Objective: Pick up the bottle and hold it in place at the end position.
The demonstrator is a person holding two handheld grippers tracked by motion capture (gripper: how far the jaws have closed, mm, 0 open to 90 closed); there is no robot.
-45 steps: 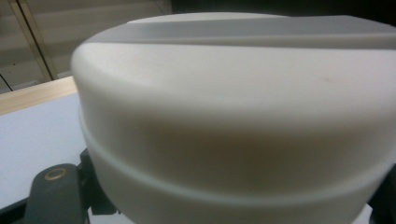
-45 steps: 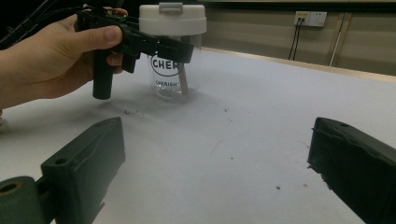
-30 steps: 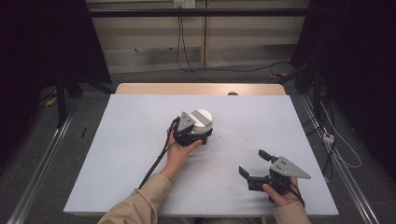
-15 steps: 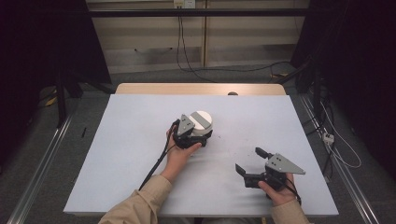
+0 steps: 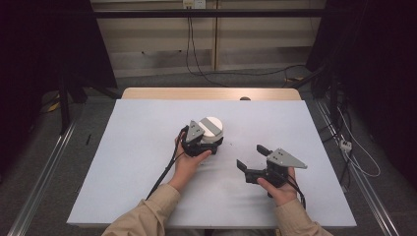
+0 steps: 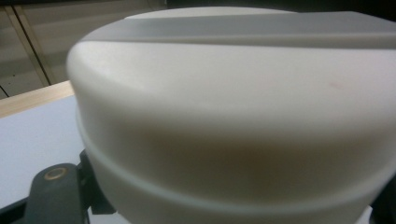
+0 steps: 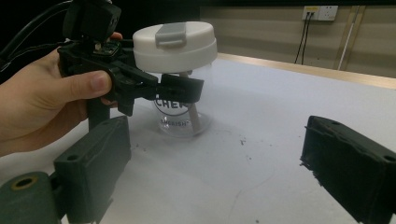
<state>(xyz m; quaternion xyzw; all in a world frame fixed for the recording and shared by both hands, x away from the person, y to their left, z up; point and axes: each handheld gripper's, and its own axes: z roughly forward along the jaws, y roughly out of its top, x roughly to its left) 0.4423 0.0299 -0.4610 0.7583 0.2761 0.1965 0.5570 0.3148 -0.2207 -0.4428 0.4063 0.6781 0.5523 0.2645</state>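
A clear jar (image 7: 180, 109) with a white lid (image 5: 211, 127) and a grey flip tab stands upright near the middle of the white table (image 5: 147, 147). Its wall carries printed lettering, and a pale stick leans inside. My left gripper (image 5: 210, 142) is shut on the jar just under the lid, one jaw crossing the front of the clear wall in the right gripper view. The lid (image 6: 233, 93) looms close in the left gripper view. My right gripper (image 5: 252, 157) hovers low to the jar's right, open (image 7: 217, 140), with nothing between its jaws, pointing at the jar.
Dark crumbs (image 7: 243, 140) speckle the sheet in front of the jar. A wooden strip (image 5: 211, 93) edges the table's far side. Cables (image 5: 196, 54) hang from a wall socket and run over the floor behind. Metal rails flank the table.
My right gripper has slid left across the table toward the jar, still open. The left gripper and the jar have stayed put.
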